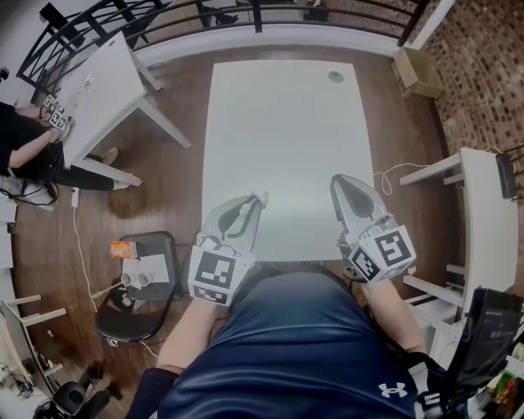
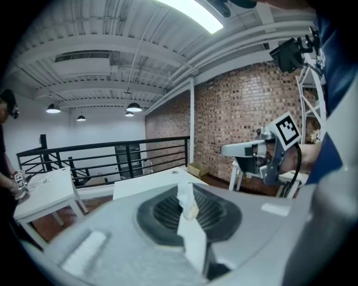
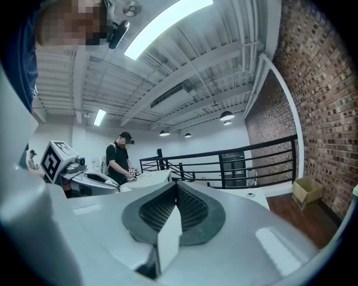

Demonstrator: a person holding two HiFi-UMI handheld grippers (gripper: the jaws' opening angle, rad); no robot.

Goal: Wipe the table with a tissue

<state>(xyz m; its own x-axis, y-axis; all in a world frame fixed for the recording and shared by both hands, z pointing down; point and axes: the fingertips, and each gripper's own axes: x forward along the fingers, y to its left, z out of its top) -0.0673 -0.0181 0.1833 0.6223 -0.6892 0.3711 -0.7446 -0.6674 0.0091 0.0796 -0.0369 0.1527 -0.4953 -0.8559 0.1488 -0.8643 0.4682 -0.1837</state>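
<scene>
Head view looks down past the person's dark blue shirt (image 1: 295, 344) to both grippers, which are held side by side at the near edge of the white table (image 1: 286, 123). The left gripper (image 1: 250, 204) has its jaws pressed together on a tissue (image 1: 259, 198), and a small white tuft pokes out past the tips. The left gripper view shows that same tissue (image 2: 187, 202) crumpled in the seam between the closed jaws of the left gripper (image 2: 187, 195). The right gripper (image 1: 344, 186) is closed too, and the right gripper view shows its jaws (image 3: 176, 190) meeting with nothing between them. Further along the table, a small round object (image 1: 336, 77) sits near the far end. Off to the left stands a dark chair (image 1: 143, 286), then a second white table (image 1: 98, 90) with another person (image 1: 24, 147) beside it. A black railing (image 1: 246, 10) and a cardboard box (image 1: 417, 72) lie beyond.
</scene>
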